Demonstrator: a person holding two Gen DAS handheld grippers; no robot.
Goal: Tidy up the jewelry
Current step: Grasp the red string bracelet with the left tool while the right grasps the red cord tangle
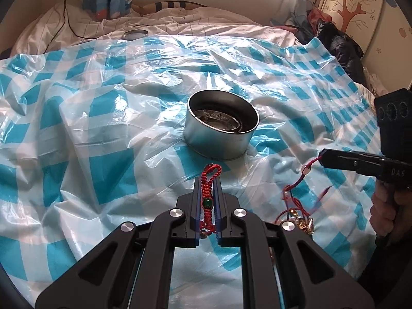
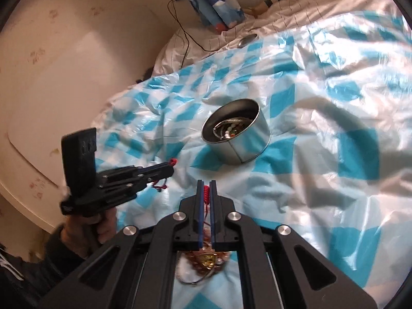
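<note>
A round silver tin (image 1: 221, 128) stands open on the blue-checked plastic sheet, with jewelry lying in its bottom; it also shows in the right wrist view (image 2: 238, 139). My left gripper (image 1: 208, 180) is shut on a red braided bracelet with a green bead (image 1: 206, 202), just in front of the tin. My right gripper (image 2: 205, 184) is shut on a red cord (image 2: 206, 193) whose gold and bead charms (image 2: 207, 260) hang below it. The right gripper (image 1: 323, 158) also shows in the left wrist view, with the cord and charms (image 1: 296, 206) trailing to the sheet.
The tin's lid (image 1: 135, 34) lies far back on the white bedding. A black cable (image 1: 69, 18) runs over the bedding at the back left. A dark bag (image 1: 337, 46) and a cupboard stand at the right. A wall is close on the left (image 2: 64, 64).
</note>
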